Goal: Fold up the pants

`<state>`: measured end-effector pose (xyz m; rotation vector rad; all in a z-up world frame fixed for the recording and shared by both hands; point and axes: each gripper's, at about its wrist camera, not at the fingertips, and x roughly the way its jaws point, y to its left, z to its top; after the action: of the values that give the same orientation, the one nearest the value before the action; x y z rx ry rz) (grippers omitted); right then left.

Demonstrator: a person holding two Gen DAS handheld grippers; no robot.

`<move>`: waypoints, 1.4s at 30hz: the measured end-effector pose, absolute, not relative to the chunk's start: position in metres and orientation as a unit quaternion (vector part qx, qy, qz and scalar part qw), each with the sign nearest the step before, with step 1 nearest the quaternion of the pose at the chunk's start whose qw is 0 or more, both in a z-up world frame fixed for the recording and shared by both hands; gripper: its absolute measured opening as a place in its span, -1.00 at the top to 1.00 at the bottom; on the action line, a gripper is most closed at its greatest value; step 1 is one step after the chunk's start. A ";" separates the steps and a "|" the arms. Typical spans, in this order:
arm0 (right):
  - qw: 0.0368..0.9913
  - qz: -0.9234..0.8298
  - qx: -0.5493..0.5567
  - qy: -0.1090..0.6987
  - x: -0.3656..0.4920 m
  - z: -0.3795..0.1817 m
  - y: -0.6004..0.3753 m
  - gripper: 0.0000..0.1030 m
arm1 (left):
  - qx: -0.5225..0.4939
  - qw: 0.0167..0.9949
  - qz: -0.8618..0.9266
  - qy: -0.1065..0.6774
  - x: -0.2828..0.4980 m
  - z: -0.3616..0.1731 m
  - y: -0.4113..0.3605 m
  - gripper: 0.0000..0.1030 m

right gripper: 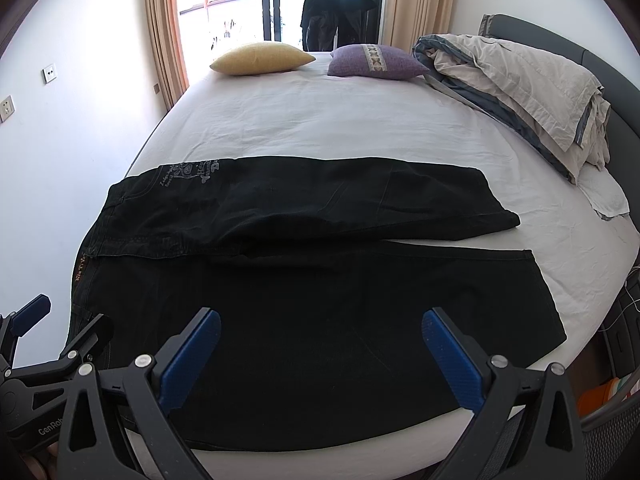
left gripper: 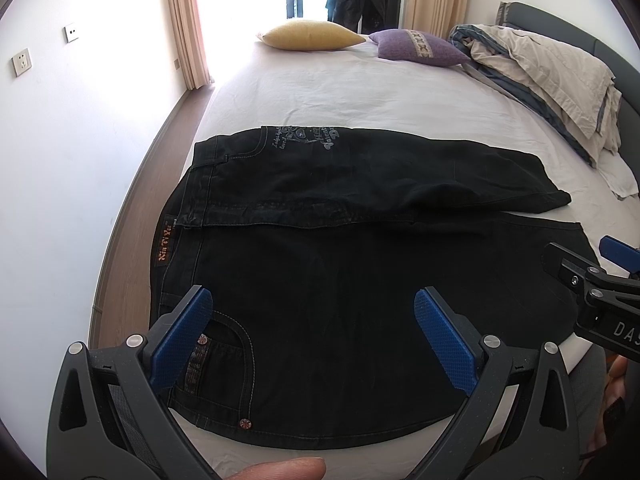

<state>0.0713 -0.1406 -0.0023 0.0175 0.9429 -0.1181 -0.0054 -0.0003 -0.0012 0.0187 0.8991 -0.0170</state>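
Observation:
Black jeans lie spread across the near part of the bed, waistband to the left, legs running right; they also show in the right wrist view. The far half, with grey embroidery, lies slightly over the near half. My left gripper is open, hovering over the near pocket and waist area. My right gripper is open above the near leg. Each gripper shows in the other's view: the right one at the right edge, the left one at the left edge.
The white bed sheet stretches away. A yellow pillow and a purple pillow lie at the far end. A bundled beige and grey duvet lies along the right by the headboard. A wall runs on the left.

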 end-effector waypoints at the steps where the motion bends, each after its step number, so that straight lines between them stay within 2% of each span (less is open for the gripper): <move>1: 0.889 -0.057 0.008 0.454 0.071 -0.002 -0.141 -1.00 | 0.009 0.901 -0.008 0.434 -0.006 -0.002 -0.001 -1.00; 24: 0.888 -0.052 0.011 0.457 0.069 -0.016 -0.135 -1.00 | 0.014 0.900 -0.007 0.435 -0.009 -0.005 -0.001 -1.00; 29: 0.896 -0.006 0.017 0.444 0.080 -0.016 -0.143 -1.00 | 0.027 0.904 -0.014 0.427 -0.002 -0.008 0.001 -1.00; 36: 0.900 0.124 0.039 0.416 0.139 0.002 -0.178 -1.00 | 0.052 0.906 -0.049 0.418 0.073 0.002 0.030 -1.00; 40: 0.906 0.177 -0.003 0.384 0.182 0.010 -0.186 -1.00 | 0.050 0.897 -0.091 0.429 0.146 0.003 0.057 -1.00; 42: 0.898 0.210 -0.022 0.386 0.205 0.006 -0.187 -1.00 | 0.085 0.887 -0.082 0.446 0.185 -0.004 0.062 -1.00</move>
<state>0.2053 -0.1866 0.0064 -0.0461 0.7997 0.4340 0.1846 0.0623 -0.0037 0.1768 0.9278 -0.1708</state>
